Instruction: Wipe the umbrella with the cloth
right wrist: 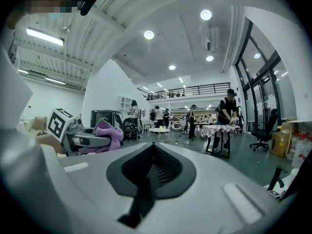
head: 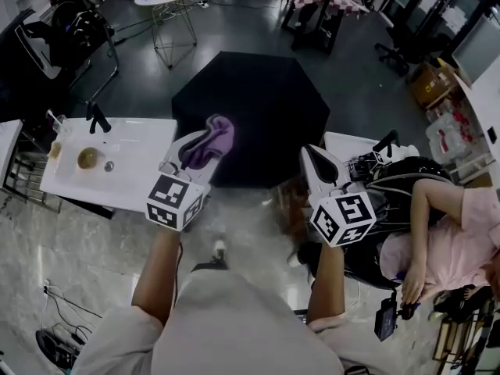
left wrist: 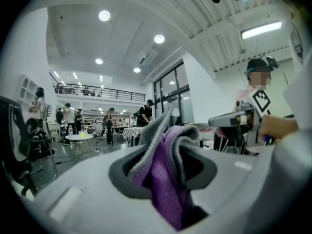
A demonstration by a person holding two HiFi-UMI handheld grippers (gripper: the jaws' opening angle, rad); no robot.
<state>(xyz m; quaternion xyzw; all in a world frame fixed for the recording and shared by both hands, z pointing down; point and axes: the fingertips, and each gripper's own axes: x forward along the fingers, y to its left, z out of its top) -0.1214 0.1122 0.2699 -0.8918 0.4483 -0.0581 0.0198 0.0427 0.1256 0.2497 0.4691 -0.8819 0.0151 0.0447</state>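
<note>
While the left gripper (head: pixel 201 153) is clamped on a purple-and-grey cloth (head: pixel 216 137), which bunches up out of its jaws, the right gripper (head: pixel 316 165) has its jaws pressed together on nothing. The open black umbrella (head: pixel 248 104) rests canopy-up on the floor (head: pixel 367 108), ahead of both grippers and lower than them. In the head view the cloth overlaps the near left edge of the canopy, and the right gripper overlaps the near right edge.

Neither gripper view shows the umbrella. Both look out level across the hall, so I judge that the jaws point over the canopy rather than down at it. As far as I can tell, the cloth is not yet touching the fabric.

The coming move turns on bringing the left gripper forward and down so the cloth tips onto the nearest panel. Both grippers seem about equally near, but only the left one carries the cloth. The canopy is roughly round and offers no long axis, so strokes running outward from its centre look like the natural line.

The shaft and handle are hidden beneath the canopy. The grippers cover the near rim, so the gap in height between cloth and fabric cannot be read. A white table (head: pixel 137 143) sits just left of the umbrella, and a seated person (head: pixel 457 237) is at the right.
</note>
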